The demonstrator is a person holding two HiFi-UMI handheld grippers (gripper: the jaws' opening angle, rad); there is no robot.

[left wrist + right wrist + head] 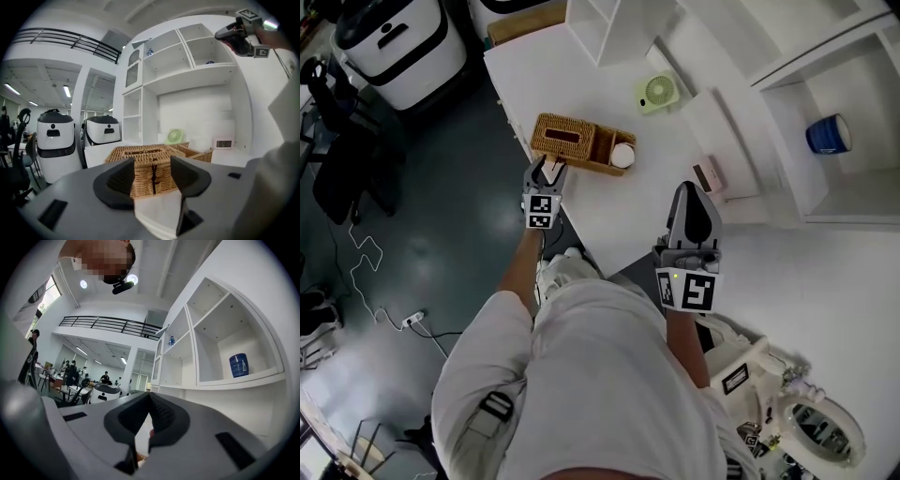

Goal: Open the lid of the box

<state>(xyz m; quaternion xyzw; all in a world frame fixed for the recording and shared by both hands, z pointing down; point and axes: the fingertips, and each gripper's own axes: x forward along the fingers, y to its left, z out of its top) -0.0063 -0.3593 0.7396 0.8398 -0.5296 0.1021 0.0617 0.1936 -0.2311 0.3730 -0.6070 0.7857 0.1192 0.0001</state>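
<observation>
Head view: wicker box (572,142) lies upper centre of frame, lid down, long axis running left to right. Left gripper (546,174), jaws wide and pressing nothing, sits just below its left end, nearer than right gripper (690,192), whose jaws are together. White table (581,75) carries the box; grey floor (441,216) lies at left.

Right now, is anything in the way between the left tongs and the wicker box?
No, nothing visible is. The left tongs stand open, aimed at the near end of the wicker box, and only a strip of bare white table shows between them. The box's lid is closed.
</observation>
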